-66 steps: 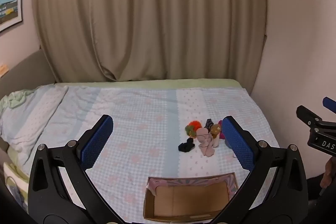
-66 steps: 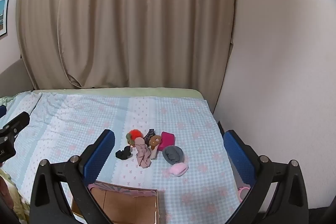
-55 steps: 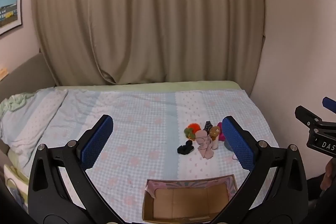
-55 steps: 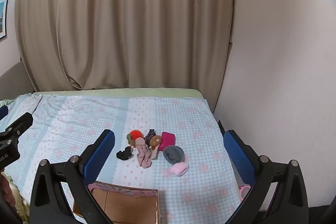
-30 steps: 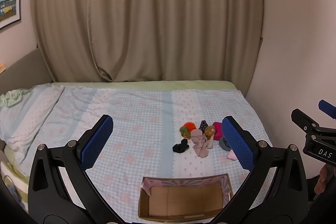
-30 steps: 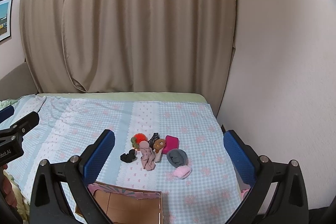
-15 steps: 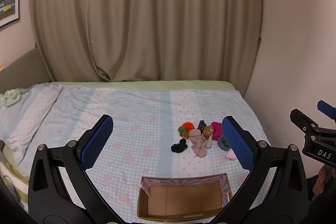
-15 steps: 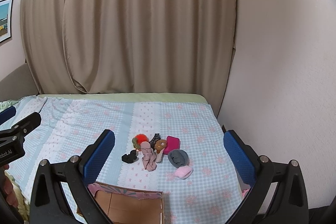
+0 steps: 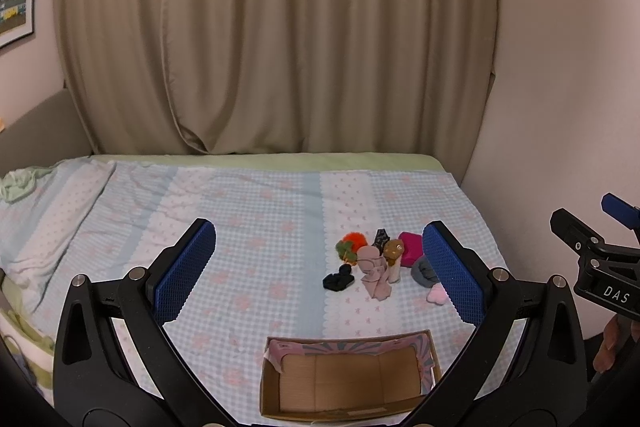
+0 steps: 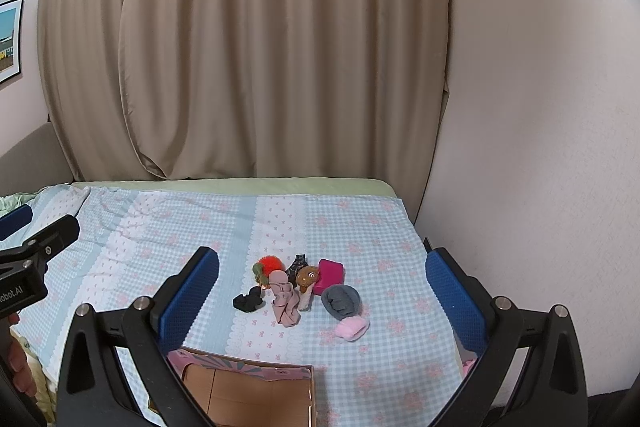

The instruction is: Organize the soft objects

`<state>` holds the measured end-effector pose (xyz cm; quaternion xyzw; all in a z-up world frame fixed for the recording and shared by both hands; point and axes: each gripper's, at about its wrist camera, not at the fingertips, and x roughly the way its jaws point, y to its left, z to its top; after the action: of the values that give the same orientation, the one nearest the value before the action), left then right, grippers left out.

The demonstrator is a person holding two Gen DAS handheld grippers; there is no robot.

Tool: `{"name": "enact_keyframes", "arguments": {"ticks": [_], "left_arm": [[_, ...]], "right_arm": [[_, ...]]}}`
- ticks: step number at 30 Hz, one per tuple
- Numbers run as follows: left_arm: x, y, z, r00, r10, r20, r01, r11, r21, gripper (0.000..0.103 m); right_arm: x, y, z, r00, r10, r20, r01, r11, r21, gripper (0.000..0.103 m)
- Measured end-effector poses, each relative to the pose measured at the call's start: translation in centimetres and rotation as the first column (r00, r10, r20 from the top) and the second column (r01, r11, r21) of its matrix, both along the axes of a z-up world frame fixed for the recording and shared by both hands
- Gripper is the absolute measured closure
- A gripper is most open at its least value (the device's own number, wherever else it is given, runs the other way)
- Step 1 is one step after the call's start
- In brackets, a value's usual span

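Tongs both stand wide with nothing between their blue pads: the left gripper [image 9: 320, 267] and the right gripper [image 10: 322, 299] hang above the near edge of the bed [image 9: 248, 211]. Below them an open cardboard box [image 9: 348, 379] sits on the checked sheet. Beyond it lies the cluster of soft objects [image 10: 298, 289]: black scrunchie [image 10: 248, 301], pink sock [image 10: 285, 301], grey roll [image 10: 342, 301], magenta piece [image 10: 331, 273]. Beige curtains [image 10: 248, 47] hang behind.

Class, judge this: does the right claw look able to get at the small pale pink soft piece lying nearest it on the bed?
Probably yes. The right claw is open, and the pale pink soft piece lies at the cluster's near edge on the checked bedspread, with nothing between.
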<state>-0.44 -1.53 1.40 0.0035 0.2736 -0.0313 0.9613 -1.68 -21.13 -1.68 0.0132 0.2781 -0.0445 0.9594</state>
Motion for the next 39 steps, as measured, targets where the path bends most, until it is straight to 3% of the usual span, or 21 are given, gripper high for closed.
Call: {"name": "enact_keyframes", "arguments": {"ticks": [26, 33, 39], "left_arm": [[0.9, 0.7, -0.4, 1.0, -0.011, -0.027, 0.011, 1.0, -0.019, 0.001], [3.0, 0.7, -2.4, 0.994, -0.033, -0.105, 0.026, 0.998, -0.061, 0.001], [6.6, -0.4, -6.5, 0.975, -0.055, -0.217, 0.033, 0.994, -0.101, 0.001]], "right_arm": [[-0.1, 0.0, -0.2, 1.0, 0.001, 0.007, -0.001, 1.0, 0.017, 0.0], [0.8, -0.9, -1.4, 0.999, 0.002, -0.042, -0.001, 1.0, 0.023, 0.0], [3.6, -3.4, -4.4, 0.993, 0.028, -0.112, -0.02, 0.997, 0.075, 0.0]]}}
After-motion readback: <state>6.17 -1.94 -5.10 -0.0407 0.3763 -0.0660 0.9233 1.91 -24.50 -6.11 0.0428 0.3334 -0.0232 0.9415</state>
